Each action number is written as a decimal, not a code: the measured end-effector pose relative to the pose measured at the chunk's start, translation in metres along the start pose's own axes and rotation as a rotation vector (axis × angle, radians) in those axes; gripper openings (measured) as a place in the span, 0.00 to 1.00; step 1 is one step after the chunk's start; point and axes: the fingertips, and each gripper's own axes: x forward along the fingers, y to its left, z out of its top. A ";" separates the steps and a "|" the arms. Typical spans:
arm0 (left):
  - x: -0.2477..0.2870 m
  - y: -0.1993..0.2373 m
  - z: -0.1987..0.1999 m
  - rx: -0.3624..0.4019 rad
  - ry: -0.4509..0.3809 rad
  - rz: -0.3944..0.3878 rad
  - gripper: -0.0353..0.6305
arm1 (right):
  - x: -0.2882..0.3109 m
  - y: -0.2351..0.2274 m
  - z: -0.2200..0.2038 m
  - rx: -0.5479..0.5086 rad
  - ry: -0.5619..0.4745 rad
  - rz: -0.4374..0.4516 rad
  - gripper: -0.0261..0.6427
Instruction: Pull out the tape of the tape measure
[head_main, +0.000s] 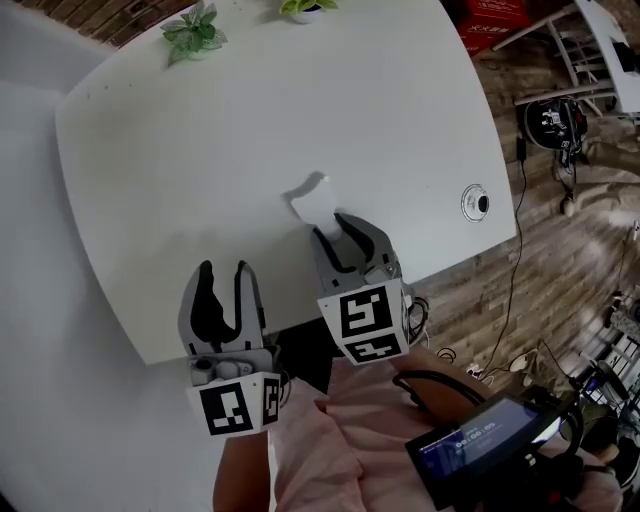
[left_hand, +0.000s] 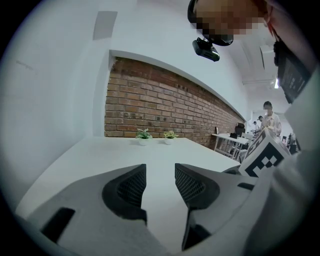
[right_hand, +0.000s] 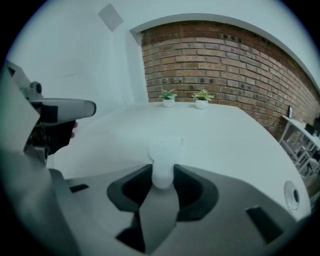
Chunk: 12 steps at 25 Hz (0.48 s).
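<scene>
Pink clothing and a dark unit with a lit screen sit closest, against the person's body at the table's near edge. Just beyond, the left gripper hangs low over the near rim of the white table. Its jaws are moderately apart with only bare tabletop between them, as the left gripper view shows. It looks parked there, ready to come in as the second grip once the case is steadied.

A little farther on, the right gripper tilts down to the small white tape measure, which lies on the table about midway across. In the right gripper view the jaws have closed narrowly on its rounded near end, both pads touching its sides. I judge this to be the anchoring hold. Whether that end is the case or the tape's tab I cannot tell, since white on white hides the detail. No tape is drawn out yet.

Off to the right a round cable port is set into the tabletop. Two little potted plants stand at the far edge, before a brick wall.
</scene>
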 end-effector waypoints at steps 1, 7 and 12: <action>-0.001 0.000 0.001 -0.002 -0.002 -0.003 0.33 | 0.000 -0.001 -0.001 0.003 0.006 0.004 0.25; 0.001 -0.001 0.014 -0.017 -0.020 -0.024 0.33 | -0.005 -0.005 0.006 0.044 -0.011 0.035 0.24; 0.001 -0.010 0.039 -0.001 -0.052 -0.062 0.33 | -0.023 -0.006 0.036 0.048 -0.085 0.045 0.24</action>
